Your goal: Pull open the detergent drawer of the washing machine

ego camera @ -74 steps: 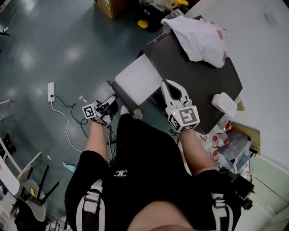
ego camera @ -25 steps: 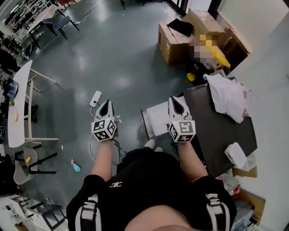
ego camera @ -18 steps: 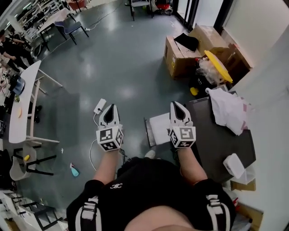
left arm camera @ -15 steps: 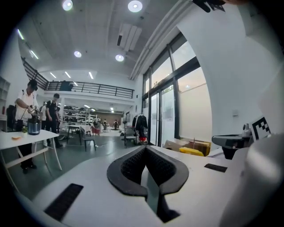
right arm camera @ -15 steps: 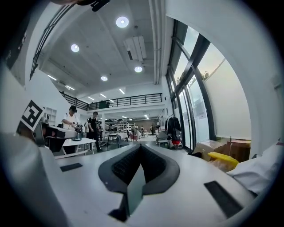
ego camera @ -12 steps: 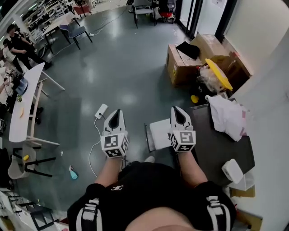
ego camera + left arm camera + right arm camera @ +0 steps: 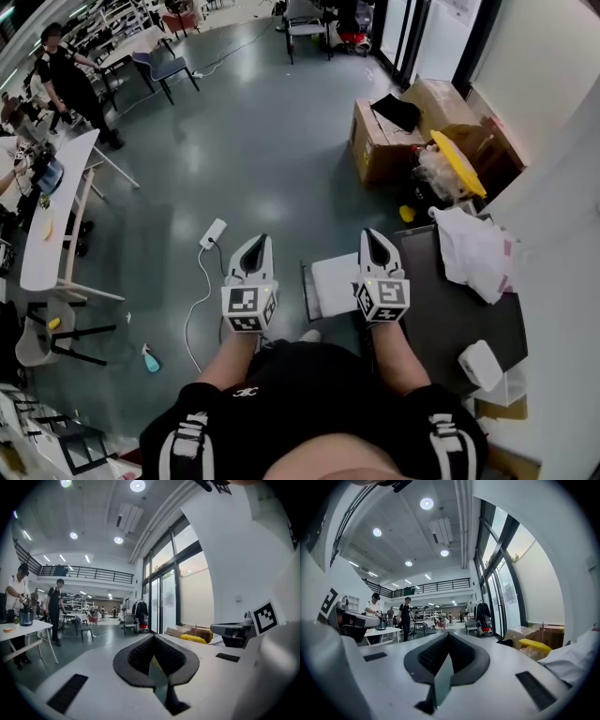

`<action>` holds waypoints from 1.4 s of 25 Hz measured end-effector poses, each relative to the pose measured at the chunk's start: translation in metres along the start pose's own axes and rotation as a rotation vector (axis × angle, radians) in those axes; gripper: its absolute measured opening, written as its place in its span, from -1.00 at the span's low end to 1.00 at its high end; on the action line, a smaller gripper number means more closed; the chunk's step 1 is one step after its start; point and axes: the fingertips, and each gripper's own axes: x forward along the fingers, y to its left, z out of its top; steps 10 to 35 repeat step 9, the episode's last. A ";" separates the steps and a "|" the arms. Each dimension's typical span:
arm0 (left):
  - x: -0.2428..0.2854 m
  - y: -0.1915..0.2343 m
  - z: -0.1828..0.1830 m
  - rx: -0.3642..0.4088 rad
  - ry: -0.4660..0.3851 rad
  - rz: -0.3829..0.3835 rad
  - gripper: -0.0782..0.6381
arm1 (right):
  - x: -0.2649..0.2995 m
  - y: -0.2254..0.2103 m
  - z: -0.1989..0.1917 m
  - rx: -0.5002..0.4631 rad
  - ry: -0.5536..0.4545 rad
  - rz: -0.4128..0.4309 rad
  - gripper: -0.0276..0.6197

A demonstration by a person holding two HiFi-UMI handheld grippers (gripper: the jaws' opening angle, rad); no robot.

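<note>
Washing machine (image 7: 450,300) borders right gripper (image 7: 369,236); left gripper (image 7: 259,241) over open floor (image 7: 262,141); both jaws together, empty.

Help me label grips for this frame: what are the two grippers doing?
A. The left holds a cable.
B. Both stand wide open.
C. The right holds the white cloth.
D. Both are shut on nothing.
D: the left gripper and the right gripper each show jaws meeting at the tips with nothing between them.
</note>
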 end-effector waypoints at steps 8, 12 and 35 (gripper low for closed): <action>0.010 -0.013 0.008 -0.007 -0.013 -0.049 -0.78 | 0.005 -0.006 0.001 0.004 0.005 -0.005 -0.91; 0.011 -0.014 0.009 -0.007 -0.014 -0.055 -0.78 | 0.005 -0.006 0.002 0.004 0.004 -0.003 -0.91; 0.011 -0.014 0.009 -0.007 -0.014 -0.055 -0.78 | 0.005 -0.006 0.002 0.004 0.004 -0.003 -0.91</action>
